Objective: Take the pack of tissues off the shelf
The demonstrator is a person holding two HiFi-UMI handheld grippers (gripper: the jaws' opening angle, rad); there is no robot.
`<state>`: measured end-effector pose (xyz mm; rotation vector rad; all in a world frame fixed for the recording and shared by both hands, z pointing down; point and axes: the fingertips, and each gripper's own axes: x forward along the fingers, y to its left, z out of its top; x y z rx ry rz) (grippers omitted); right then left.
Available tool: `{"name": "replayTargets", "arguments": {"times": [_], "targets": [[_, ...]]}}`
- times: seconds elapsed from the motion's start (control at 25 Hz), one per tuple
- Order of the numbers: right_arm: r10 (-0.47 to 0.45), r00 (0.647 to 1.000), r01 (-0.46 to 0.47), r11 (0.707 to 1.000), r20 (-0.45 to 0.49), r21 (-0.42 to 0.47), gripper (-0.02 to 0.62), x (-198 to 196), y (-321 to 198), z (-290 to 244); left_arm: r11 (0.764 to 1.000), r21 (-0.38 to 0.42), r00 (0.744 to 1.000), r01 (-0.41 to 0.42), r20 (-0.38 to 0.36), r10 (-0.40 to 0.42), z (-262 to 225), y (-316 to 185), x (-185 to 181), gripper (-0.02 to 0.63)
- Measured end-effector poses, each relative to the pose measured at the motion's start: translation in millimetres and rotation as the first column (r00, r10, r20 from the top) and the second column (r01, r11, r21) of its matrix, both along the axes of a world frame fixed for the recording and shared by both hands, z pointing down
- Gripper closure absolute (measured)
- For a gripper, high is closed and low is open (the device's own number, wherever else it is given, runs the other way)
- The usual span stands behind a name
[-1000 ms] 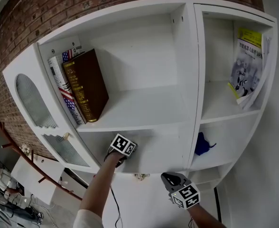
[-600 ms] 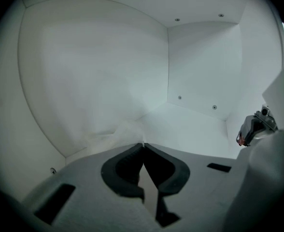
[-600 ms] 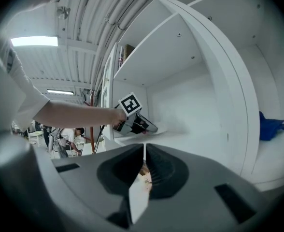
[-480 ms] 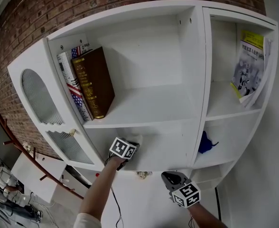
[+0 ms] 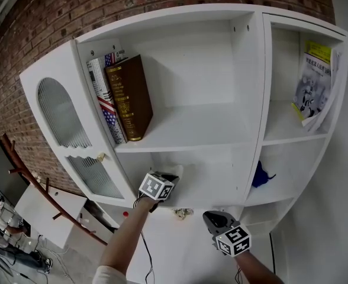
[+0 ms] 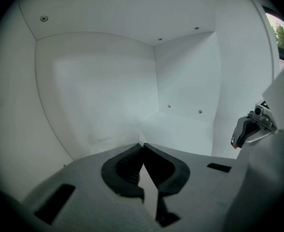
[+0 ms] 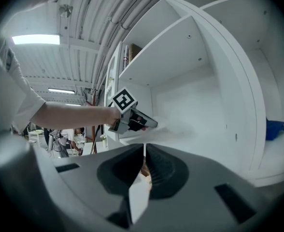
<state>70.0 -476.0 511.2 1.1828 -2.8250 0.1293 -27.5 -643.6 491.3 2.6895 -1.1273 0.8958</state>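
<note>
Shelf [image 5: 248, 99]: white, several open compartments, set against a brick wall [image 5: 38, 34]; arched glass door [image 5: 58, 114] on its left side

Books [image 5: 126, 96]: upper middle compartment, at the left wall, standing and leaning; a brown one with gilt spine outermost, a flag-patterned one beside it

Magazine [image 5: 313, 87]: upper right compartment, propped against the right wall

Blue thing [image 5: 261, 175]: lower right compartment, too small to identify

Pack [image 7: 167, 125]: white tissues, in the middle compartment directly under the books, near its front edge at the left; pale against the white boards, outline soft; whether it touches the board cannot be told

Left gripper [image 6: 143, 150]: reaching into that same compartment from the front, pointing inward and somewhat down; jaws clenched together, tips meeting, pinching the near edge of the pack, which sticks out past the tips toward the compartment's inside. Its own view shows the compartment's back corner and walls straight ahead. Bare forearm [image 5: 123, 241] behind it

Right gripper [image 7: 144, 153]: outside the shelf, lower and to the right of the left one, well apart from it, about level; jaws pressed together with nothing gripped. Its view looks across the shelf front at the left gripper and the pack

Small tan object [image 5: 183, 213]: on the shelf front below the compartment, between the two grippers; not identifiable
</note>
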Motion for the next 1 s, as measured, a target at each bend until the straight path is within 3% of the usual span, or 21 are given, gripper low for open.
{"name": "replayTargets", "arguments": {"times": [1.0], "targets": [[0.068,0.998,-0.068,0.997,-0.016,0.025,0.561,-6.1,24.0,-13.5,0.993,0.100,0.993,-0.065,-0.089,0.074,-22.9,74.6,-7.9,0.581]]}}
